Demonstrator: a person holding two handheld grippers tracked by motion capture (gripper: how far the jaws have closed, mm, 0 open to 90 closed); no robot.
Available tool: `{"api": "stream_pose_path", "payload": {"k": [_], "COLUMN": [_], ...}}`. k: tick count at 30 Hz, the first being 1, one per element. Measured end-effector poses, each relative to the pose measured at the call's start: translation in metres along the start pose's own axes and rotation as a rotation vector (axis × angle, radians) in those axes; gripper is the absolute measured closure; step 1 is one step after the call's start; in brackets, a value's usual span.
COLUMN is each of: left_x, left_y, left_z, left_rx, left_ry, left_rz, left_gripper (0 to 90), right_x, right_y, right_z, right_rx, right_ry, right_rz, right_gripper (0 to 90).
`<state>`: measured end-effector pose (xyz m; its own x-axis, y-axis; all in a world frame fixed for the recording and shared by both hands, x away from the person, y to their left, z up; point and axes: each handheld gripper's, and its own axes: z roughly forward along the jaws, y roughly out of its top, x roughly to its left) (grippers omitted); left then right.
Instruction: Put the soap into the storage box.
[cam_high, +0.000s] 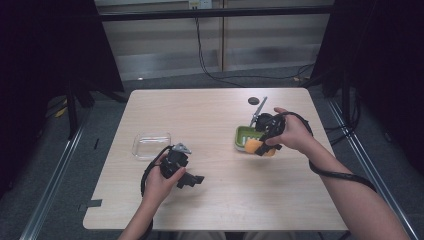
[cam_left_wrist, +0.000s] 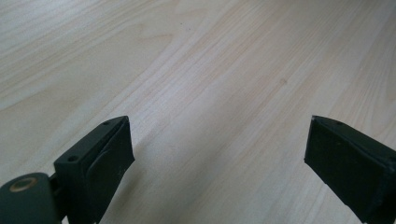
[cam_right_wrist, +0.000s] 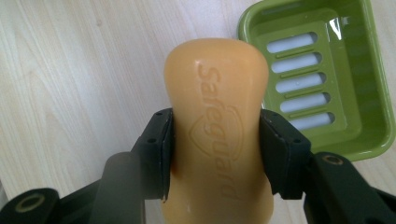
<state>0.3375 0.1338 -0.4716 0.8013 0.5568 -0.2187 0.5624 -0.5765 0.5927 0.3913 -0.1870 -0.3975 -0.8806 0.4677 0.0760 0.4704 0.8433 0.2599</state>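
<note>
pale wood table (cam_high: 215, 200); left tool (cam_left_wrist: 219, 154) wide apart, right tool (cam_right_wrist: 215, 149) clamps orange soap (cam_right_wrist: 217, 107).

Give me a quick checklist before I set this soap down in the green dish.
1. Grip on soap: right hand-held gripper clamps both sides, ok.
2. Soap dish empty: slotted insert bare, ok.
3. Soap over dish: it hangs beside the dish's rim, not ok.
4. Left hand-held gripper out of the way: open over bare table, ok.
5. Clear tray apart from dish: ok.
6. Height above dish: cannot tell.
</note>
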Motion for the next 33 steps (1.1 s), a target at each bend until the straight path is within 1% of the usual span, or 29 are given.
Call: {"api": "stream_pose_path", "payload": {"k": [6, 7, 8, 10, 13, 14, 21, 24, 26, 27, 29, 30, 31, 33], "left_x": [0.0, 0.0, 0.001, 0.001, 0.001, 0.001, 0.002, 0.002, 0.002, 0.002, 0.002, 0.002, 0.002, 0.002], "left_y": [0.0, 0.0, 0.0, -0.001, -0.001, -0.001, -0.002, -0.002, -0.002, -0.002, -0.002, -0.002, -0.002, -0.002], "left_z": [0.001, 0.001, 0.0, 0.001, 0.001, 0.001, 0.001, 0.001, 0.001, 0.001, 0.001, 0.001, 0.001, 0.001], "left_rx": [-0.002, -0.002, 0.001, -0.002, 0.0, 0.0, 0.003, 0.008, 0.0, 0.0, -0.001, 0.002, 0.003, 0.002], "left_ry": [0.002, 0.002, 0.003, 0.004, 0.001, 0.001, 0.002, 0.004, 0.007, 0.007, 0.007, 0.006, 0.006, 0.003], "left_rz": [-0.003, -0.003, -0.004, -0.006, -0.006, -0.006, -0.002, 0.001, -0.008, -0.009, -0.009, -0.005, 0.0, -0.003], "left_gripper": [7.7, 7.7, 7.7, 7.7, 7.7, 7.7, 7.7, 7.7, 7.7, 7.7, 7.7, 7.7, 7.7, 7.7], "right_x": [-0.004, -0.005, -0.006, -0.006, -0.009, -0.009, -0.012, -0.014, -0.015, -0.016, -0.017, -0.018, -0.019, -0.019], "right_y": [0.001, 0.001, 0.001, 0.001, 0.001, 0.001, 0.002, 0.002, 0.002, 0.002, 0.002, 0.002, 0.003, 0.003], "right_z": [0.0, 0.001, 0.001, 0.001, 0.002, 0.002, 0.004, 0.005, 0.006, 0.006, 0.006, 0.006, 0.007, 0.007], "right_rx": [0.004, -0.005, 0.0, -0.011, -0.006, -0.007, 0.008, 0.01, 0.011, 0.011, 0.005, 0.01, 0.011, 0.014], "right_ry": [-0.002, -0.014, -0.003, -0.017, -0.013, -0.018, -0.023, -0.016, -0.025, -0.017, -0.021, -0.016, -0.029, -0.028], "right_rz": [0.011, 0.008, 0.009, 0.019, 0.012, 0.009, 0.021, 0.014, 0.023, 0.016, 0.025, 0.018, 0.023, 0.029], "right_gripper": [49.9, 49.9, 49.9, 49.9, 49.9, 49.9, 49.9, 49.9, 49.9, 49.9, 49.9, 49.9, 49.9, 49.9]}}
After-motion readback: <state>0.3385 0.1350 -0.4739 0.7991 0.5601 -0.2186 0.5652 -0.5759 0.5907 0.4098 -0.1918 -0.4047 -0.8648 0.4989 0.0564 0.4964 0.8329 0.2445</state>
